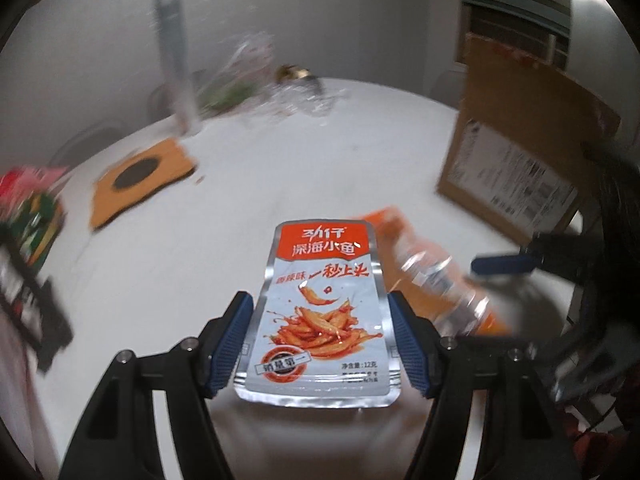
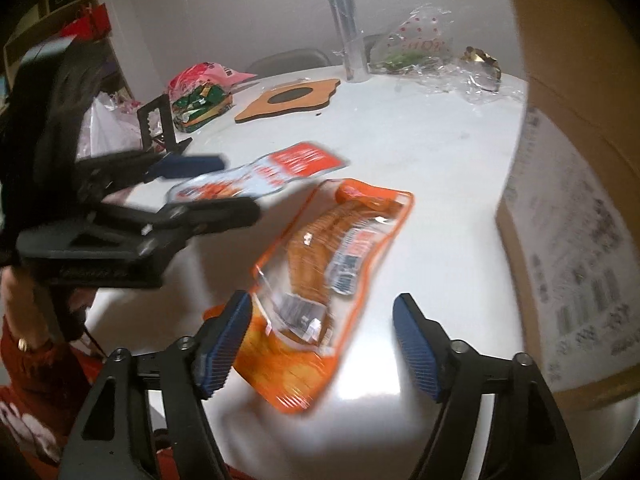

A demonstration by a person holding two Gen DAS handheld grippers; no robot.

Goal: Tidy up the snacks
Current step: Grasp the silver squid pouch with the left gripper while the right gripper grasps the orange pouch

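Note:
A silver and red fish snack packet (image 1: 320,300) is pinched by its side edges between the blue pads of my left gripper (image 1: 320,300), above the white table (image 1: 180,260). From the right wrist view the same packet (image 2: 280,168) sticks out of the left gripper (image 2: 208,184), tilted over the table. An orange sausage packet (image 2: 340,248) lies flat on the table. My right gripper (image 2: 322,300) stands open over its near end, with the left pad above the packet's edge and the right pad over bare table. The orange packet (image 1: 432,276) shows blurred in the left wrist view.
A big cardboard box (image 2: 580,200) stands at the table's right edge. At the back are an orange mat with a dark disc (image 2: 288,98), a clear tube (image 2: 344,20) and crumpled plastic wrap (image 2: 420,48). A bag of snacks (image 2: 200,96) and a black stand (image 2: 158,128) sit at the left.

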